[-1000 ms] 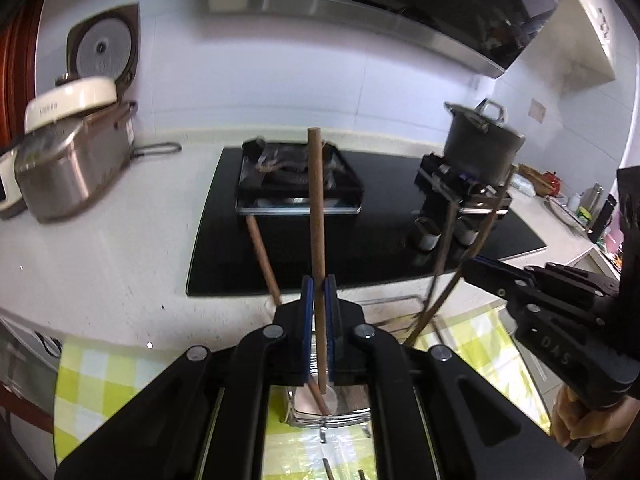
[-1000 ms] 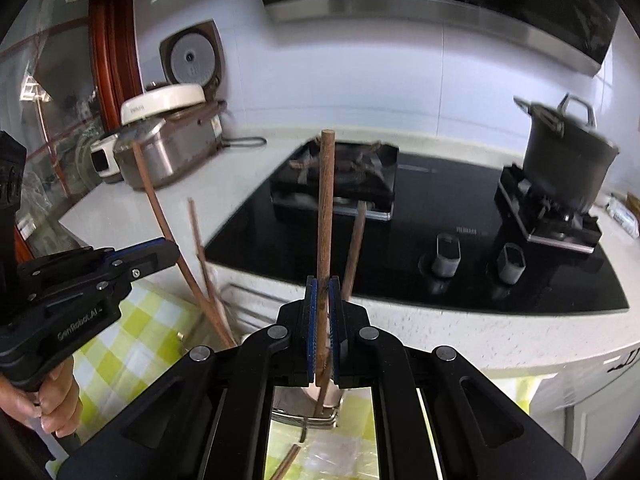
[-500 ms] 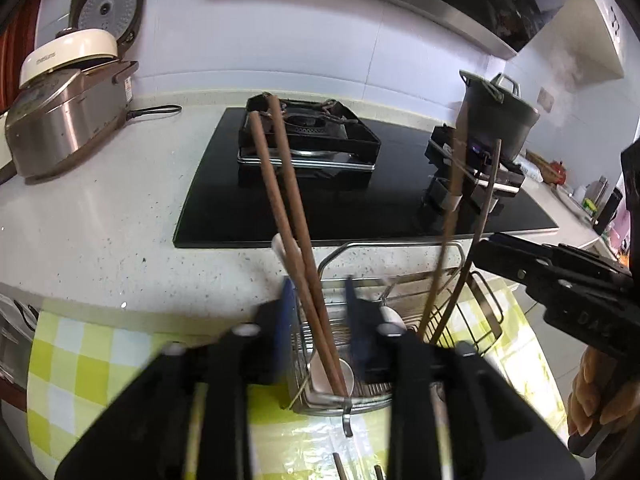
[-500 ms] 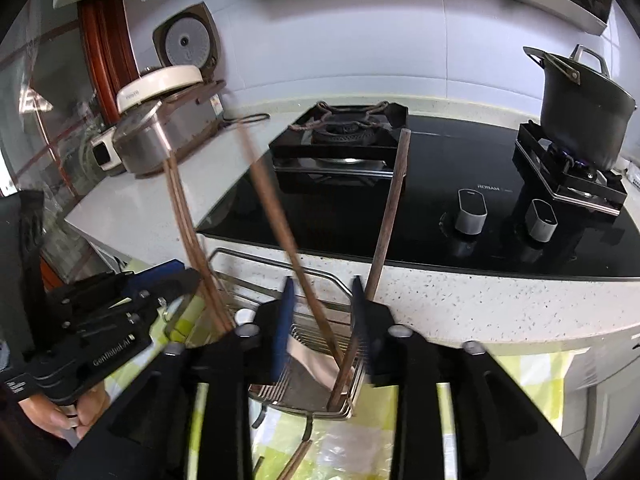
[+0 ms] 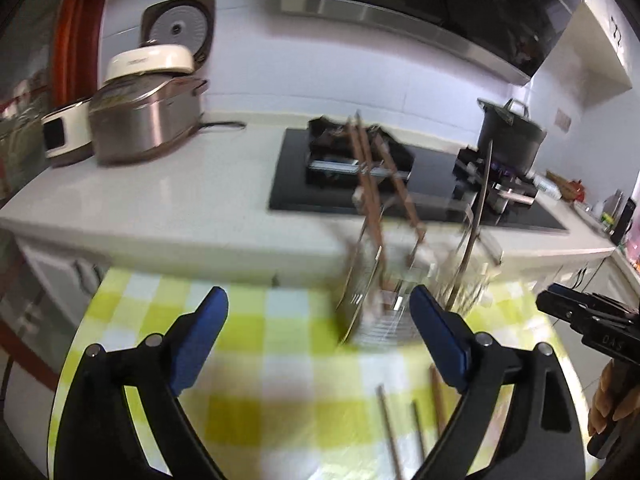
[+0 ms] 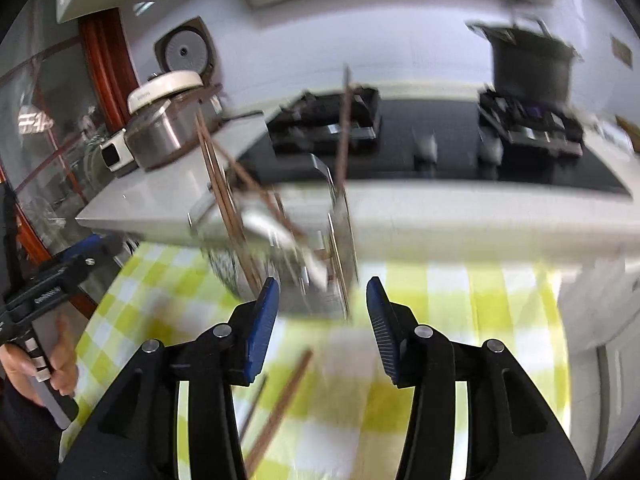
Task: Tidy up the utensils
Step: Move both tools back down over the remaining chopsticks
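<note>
Left tongs (image 5: 319, 316) stand wide at the bottom of the left wrist view, their blue pads (image 5: 202, 330) far apart after just opening, with nothing between them but the checked cloth. Right tongs (image 6: 320, 314) sit about half open at the bottom centre of the right wrist view, also just opened, with nothing gripped; the blurred wire utensil holder (image 6: 280, 256) shows through the gap beyond their tips.

The utensil holder (image 5: 384, 304) stands on the yellow-green checked tablecloth (image 5: 248, 364), centre right in the left wrist view, just above the right-hand pad. Brown chopsticks (image 5: 370, 192) lean upright in it, several to the left of the basket and one thin stick at its right side; motion blur makes the exact count unclear. More loose chopsticks (image 5: 390, 428) lie flat on the cloth at lower centre right, just inside the right-hand finger. In the right wrist view, loose chopsticks (image 6: 280, 404) lie on the cloth between the black fingers.

Behind the cloth runs a pale tabletop (image 5: 160, 200) with a black gas hob (image 5: 400, 184) at centre. A steel rice cooker (image 5: 144, 120) with its lid raised sits at upper left, and a dark lidded pot (image 5: 510, 136) rests on the burner at upper right. A hand (image 5: 610, 400) at the right edge holds the other black gripper; in the right wrist view a hand (image 6: 52, 368) shows at the lower left edge.
</note>
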### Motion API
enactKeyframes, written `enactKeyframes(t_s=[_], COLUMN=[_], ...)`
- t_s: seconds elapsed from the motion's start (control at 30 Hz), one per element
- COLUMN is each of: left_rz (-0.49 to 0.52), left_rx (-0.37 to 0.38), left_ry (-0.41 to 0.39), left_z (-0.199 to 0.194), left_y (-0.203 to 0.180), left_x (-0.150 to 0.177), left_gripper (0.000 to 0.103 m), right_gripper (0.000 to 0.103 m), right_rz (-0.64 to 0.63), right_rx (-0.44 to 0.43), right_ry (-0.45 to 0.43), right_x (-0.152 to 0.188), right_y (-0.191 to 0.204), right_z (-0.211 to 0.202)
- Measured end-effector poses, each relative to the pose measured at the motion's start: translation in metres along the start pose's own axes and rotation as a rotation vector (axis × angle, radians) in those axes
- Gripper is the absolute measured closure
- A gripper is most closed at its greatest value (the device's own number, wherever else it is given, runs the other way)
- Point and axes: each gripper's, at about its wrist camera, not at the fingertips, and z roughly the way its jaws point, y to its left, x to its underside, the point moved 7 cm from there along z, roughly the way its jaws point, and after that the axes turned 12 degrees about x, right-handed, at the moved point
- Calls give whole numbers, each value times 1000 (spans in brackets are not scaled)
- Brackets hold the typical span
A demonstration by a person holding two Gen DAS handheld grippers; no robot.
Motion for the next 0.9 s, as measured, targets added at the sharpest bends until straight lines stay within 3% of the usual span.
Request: enactKeyframes(t_s=[0.07, 0.13, 0.2, 0.4, 0.57, 0.9], left_rz=[-4, -7, -21, -17, 16, 28], left_rx=[-25, -36, -37, -44, -62, -69], left_ry=[10, 29, 53, 135, 163, 178], left_z=[-6, -10, -10, -2, 1, 7], left_y=[5, 7, 8, 3, -4, -5], left_x=[22, 44, 70, 131, 155, 164], left_gripper=[7, 5, 5, 5, 5, 5], right_gripper=[57, 42, 38, 38, 38, 38], right_rz=[24, 48, 34, -11, -50, -73], right_rx=[2, 5, 15, 55, 89, 135], right_ry=[26, 52, 71, 113, 132, 142], right_x=[25, 50, 70, 118, 137, 135], right_y=[-3, -4, 0, 20, 31, 35], right_z=[3, 7, 12, 27, 41, 58])
